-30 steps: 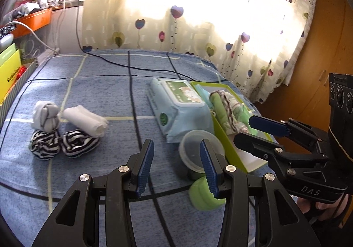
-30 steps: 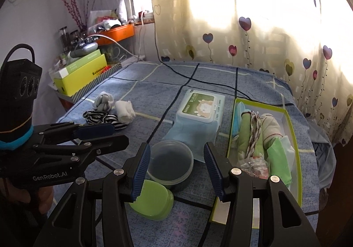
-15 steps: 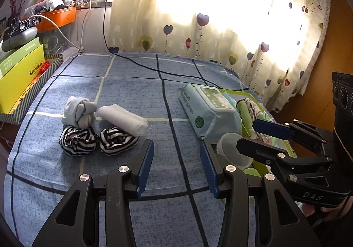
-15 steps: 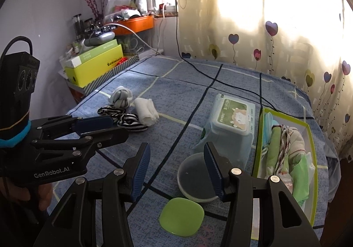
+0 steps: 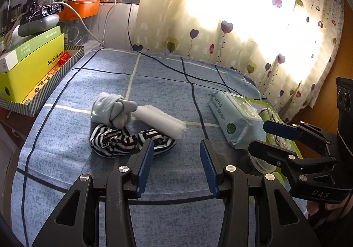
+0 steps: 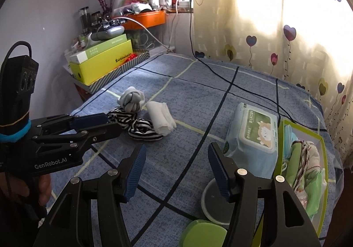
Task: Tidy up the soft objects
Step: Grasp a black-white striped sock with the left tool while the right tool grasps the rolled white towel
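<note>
Since the socks are rolled fabric, they look light, squashy and non-slippery, so a pinch across the middle of a bundle should hold. Four lie clustered on the bed [image 5: 176, 84], left of the wipes pack [image 5: 236, 119]: grey sock ball [image 5: 112, 111], white sock roll [image 5: 162, 121], two striped sock bundles [image 5: 130, 140] nearest. Left gripper [image 5: 175, 164]: jaws wide apart, empty, just short of the striped pair. Right gripper [image 6: 176, 169]: jaws opening, nothing between. Green tray [image 6: 323, 141] of soft items sits far right.
</note>
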Motion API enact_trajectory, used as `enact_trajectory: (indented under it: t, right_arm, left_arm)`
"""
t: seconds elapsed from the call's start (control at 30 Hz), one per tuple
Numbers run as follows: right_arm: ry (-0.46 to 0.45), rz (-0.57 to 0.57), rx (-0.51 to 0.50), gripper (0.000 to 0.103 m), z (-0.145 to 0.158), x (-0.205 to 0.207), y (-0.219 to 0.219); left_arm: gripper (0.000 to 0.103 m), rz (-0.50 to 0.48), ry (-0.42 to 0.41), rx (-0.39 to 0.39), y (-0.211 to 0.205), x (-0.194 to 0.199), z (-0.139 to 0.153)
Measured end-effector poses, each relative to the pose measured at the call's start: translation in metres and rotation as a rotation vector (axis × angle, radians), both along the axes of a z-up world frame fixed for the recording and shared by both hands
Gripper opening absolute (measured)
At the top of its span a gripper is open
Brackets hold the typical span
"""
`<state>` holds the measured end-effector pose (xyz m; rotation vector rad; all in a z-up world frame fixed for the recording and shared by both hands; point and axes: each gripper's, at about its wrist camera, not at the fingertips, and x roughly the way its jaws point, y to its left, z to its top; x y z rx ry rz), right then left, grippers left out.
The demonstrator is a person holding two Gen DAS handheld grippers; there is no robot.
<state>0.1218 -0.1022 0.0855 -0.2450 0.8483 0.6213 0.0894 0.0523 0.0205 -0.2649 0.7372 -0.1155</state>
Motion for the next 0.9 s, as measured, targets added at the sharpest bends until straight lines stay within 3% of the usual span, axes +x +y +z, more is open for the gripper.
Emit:
enact_trajectory:
  t: [0.47, 0.9]
  right_arm:
    - [0.081, 0.046, -0.096, 0.058, -0.027, 0.044, 0.06]
    - [0.254, 0.089, -0.22, 0.057, -0.082, 0.108, 0.107]
  left_arm:
    - [0.045, 0.11, 0.047, -0.013, 0.063, 0.013, -0.021]
    - [0.045, 0.117, 0.133, -0.015, 0.082, 0.042, -0.051]
